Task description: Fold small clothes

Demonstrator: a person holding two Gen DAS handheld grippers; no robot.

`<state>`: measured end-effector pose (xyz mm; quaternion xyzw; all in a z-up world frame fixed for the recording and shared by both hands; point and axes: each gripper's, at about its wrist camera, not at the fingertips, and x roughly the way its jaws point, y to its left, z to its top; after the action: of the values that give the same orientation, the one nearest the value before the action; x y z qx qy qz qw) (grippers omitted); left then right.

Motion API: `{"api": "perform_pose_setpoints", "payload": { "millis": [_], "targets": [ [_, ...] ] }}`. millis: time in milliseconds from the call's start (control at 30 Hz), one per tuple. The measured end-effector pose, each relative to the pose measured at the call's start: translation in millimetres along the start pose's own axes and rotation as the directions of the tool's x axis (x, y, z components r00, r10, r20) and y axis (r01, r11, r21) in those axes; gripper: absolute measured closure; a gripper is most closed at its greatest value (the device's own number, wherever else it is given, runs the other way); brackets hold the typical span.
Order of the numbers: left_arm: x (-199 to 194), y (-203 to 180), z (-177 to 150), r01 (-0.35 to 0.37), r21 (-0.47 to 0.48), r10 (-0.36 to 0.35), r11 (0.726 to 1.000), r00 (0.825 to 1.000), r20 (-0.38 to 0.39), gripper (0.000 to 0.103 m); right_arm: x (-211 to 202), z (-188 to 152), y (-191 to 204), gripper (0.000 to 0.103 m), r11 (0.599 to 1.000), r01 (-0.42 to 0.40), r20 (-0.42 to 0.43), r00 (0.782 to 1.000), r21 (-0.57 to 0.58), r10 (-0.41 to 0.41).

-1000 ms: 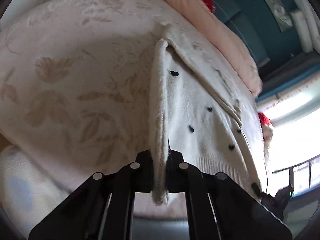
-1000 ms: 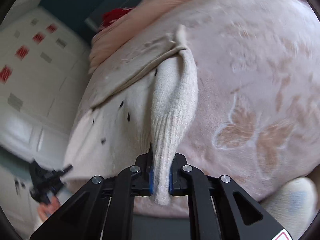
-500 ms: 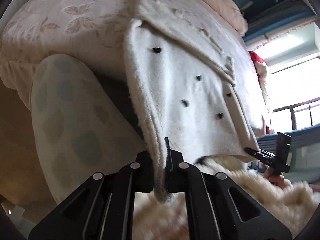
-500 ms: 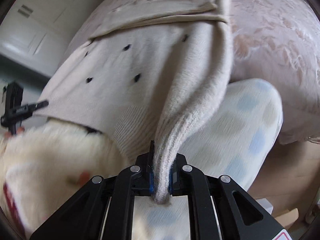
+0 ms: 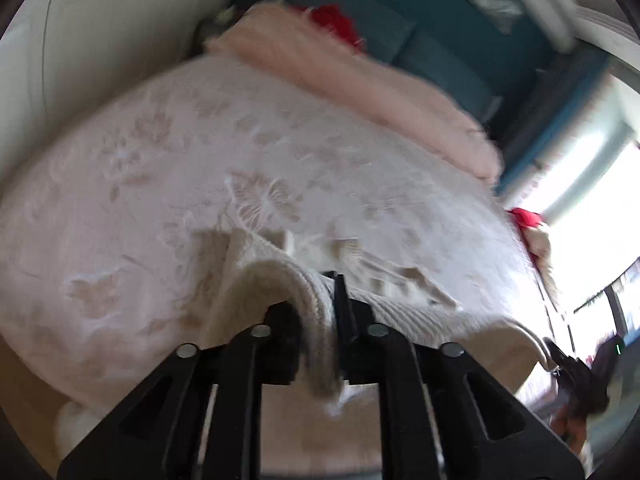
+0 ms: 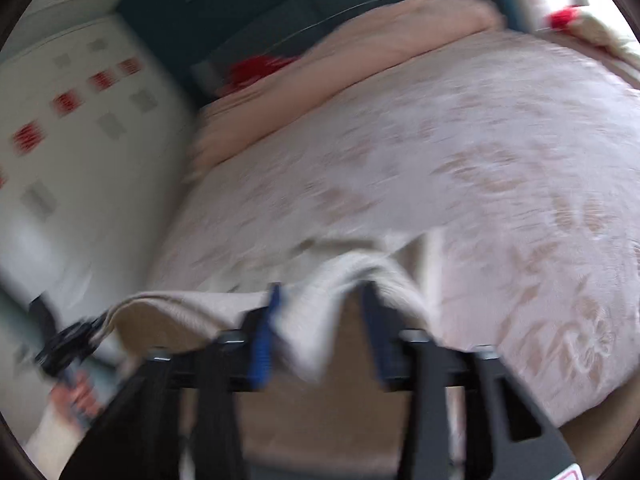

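A cream knit sweater (image 5: 264,280) lies folded over on the pink flowered bedspread (image 5: 200,168), close in front of both grippers. My left gripper (image 5: 316,320) has its jaws a little apart with the sweater's ribbed edge draped between them. My right gripper (image 6: 320,316) is open, its blue-padded fingers (image 6: 266,336) wide apart, and the sweater (image 6: 328,276) hangs loosely over the gap. The right wrist view is blurred by motion. The sweater's black dots are hidden.
A folded peach blanket (image 5: 360,92) lies at the far side of the bed, with a red item (image 5: 336,24) behind it. A teal headboard (image 5: 440,40) and white cabinets (image 6: 80,140) stand beyond. A bright window (image 5: 592,208) is at right.
Both grippers swung the sweater's lower edge up and forward over the garment onto the bed. The right jaws have opened; the left jaws have loosened. The dotted front is now folded under.
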<state>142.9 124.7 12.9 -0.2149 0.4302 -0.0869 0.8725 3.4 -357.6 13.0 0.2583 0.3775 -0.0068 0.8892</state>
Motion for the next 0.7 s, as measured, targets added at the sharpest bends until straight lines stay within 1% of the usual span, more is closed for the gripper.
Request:
{"api": "perform_pose_setpoints", "payload": {
  "millis": [33, 67, 100, 133, 167, 200, 233, 267, 300, 367, 400, 433, 467, 500, 533, 600, 633, 667, 700],
  "targets": [
    [17.6, 3.7, 2.1, -0.027, -0.026, 0.027, 0.999, 0.999, -0.029, 0.076, 8.6, -3.7, -7.0, 0.046, 0.998, 0.060, 0.007, 0.998, 0.016, -0.060],
    [36.8, 11.1, -1.6, -0.079, -0.048, 0.076, 0.996, 0.995, -0.057, 0.076, 16.3, -8.3, -11.6, 0.046, 0.994, 0.104, 0.005, 0.995, 0.041, -0.104],
    [41.7, 17.2, -6.0, -0.104, -0.065, 0.100, 0.992, 0.993, -0.063, 0.076, 19.5, -14.0, -13.5, 0.046, 0.992, 0.105, 0.005, 0.994, 0.070, -0.106],
    [44.4, 21.8, -10.7, -0.110, -0.079, 0.105, 0.991, 0.992, -0.064, 0.070, 18.7, -20.3, -15.8, 0.044, 0.992, 0.086, 0.007, 0.996, 0.089, -0.087],
    [41.5, 28.5, -17.0, -0.095, -0.097, 0.090, 0.991, 0.994, -0.057, 0.055, 16.6, -29.5, -19.9, 0.039, 0.992, 0.068, 0.008, 0.998, 0.106, -0.069],
    [37.2, 30.9, -25.4, -0.089, -0.104, 0.084, 0.991, 0.995, -0.049, 0.047, 15.7, -34.1, -20.2, 0.035, 0.992, 0.075, 0.006, 0.997, 0.101, -0.076],
    [31.4, 32.7, -31.3, -0.086, -0.101, 0.083, 0.991, 0.996, -0.035, 0.035, 15.1, -39.7, -22.5, 0.034, 0.992, 0.099, 0.008, 0.995, 0.076, -0.100],
    [26.4, 32.0, -34.2, -0.095, -0.080, 0.094, 0.992, 0.995, -0.013, 0.029, 14.3, -42.6, -24.5, 0.032, 0.992, 0.117, 0.007, 0.993, 0.056, -0.117],
    [24.4, 31.3, -34.4, -0.103, -0.056, 0.103, 0.993, 0.995, 0.008, 0.027, 16.0, -45.5, -26.6, 0.031, 0.991, 0.130, 0.001, 0.992, 0.038, -0.130],
    [28.2, 24.8, -31.4, -0.124, 0.002, 0.124, 0.992, 0.992, 0.021, 0.018, 24.6, -44.8, -29.5, 0.031, 0.990, 0.137, -0.020, 0.990, 0.037, -0.137],
    [35.0, 20.2, -26.7, -0.146, 0.039, 0.146, 0.988, 0.989, 0.016, 0.017, 30.3, -41.8, -28.9, 0.031, 0.990, 0.137, -0.032, 0.990, 0.042, -0.136],
    [42.7, 16.3, -21.5, -0.153, 0.067, 0.153, 0.986, 0.988, 0.009, 0.016, 38.9, -36.0, -26.2, 0.031, 0.989, 0.138, -0.041, 0.990, 0.043, -0.136],
    [47.1, 13.6, -17.9, -0.163, 0.080, 0.164, 0.983, 0.987, 0.000, 0.016, 41.9, -32.5, -22.5, 0.030, 0.989, 0.141, -0.045, 0.989, 0.035, -0.140],
    [56.6, 13.4, -12.9, -0.180, 0.087, 0.182, 0.980, 0.983, -0.010, 0.016, 51.0, -26.3, -19.7, 0.026, 0.988, 0.153, -0.048, 0.987, 0.015, -0.152],
    [64.0, 14.4, -10.4, -0.182, 0.087, 0.185, 0.979, 0.983, -0.021, 0.016, 60.8, -20.2, -16.3, 0.024, 0.986, 0.167, -0.054, 0.984, -0.008, -0.168],
    [86.1, 19.2, -3.0, -0.183, 0.075, 0.188, 0.980, 0.980, -0.071, 0.017, 78.0, -11.6, -9.9, 0.023, 0.981, 0.191, -0.074, 0.978, -0.038, -0.194],
    [95.6, 22.5, -0.9, -0.177, 0.069, 0.184, 0.982, 0.978, -0.100, 0.022, 89.6, -8.6, -8.2, 0.023, 0.978, 0.202, -0.093, 0.974, -0.052, -0.206],
    [107.3, 26.4, 0.7, -0.167, 0.061, 0.174, 0.984, 0.973, -0.149, 0.043, 97.5, -8.4, -6.5, 0.024, 0.976, 0.208, -0.109, 0.971, -0.060, -0.213],
    [114.7, 28.6, 0.7, -0.170, 0.057, 0.177, 0.984, 0.968, -0.180, 0.056, 109.2, -8.7, -5.4, 0.027, 0.976, 0.207, -0.140, 0.966, -0.074, -0.215]
  ]
}}
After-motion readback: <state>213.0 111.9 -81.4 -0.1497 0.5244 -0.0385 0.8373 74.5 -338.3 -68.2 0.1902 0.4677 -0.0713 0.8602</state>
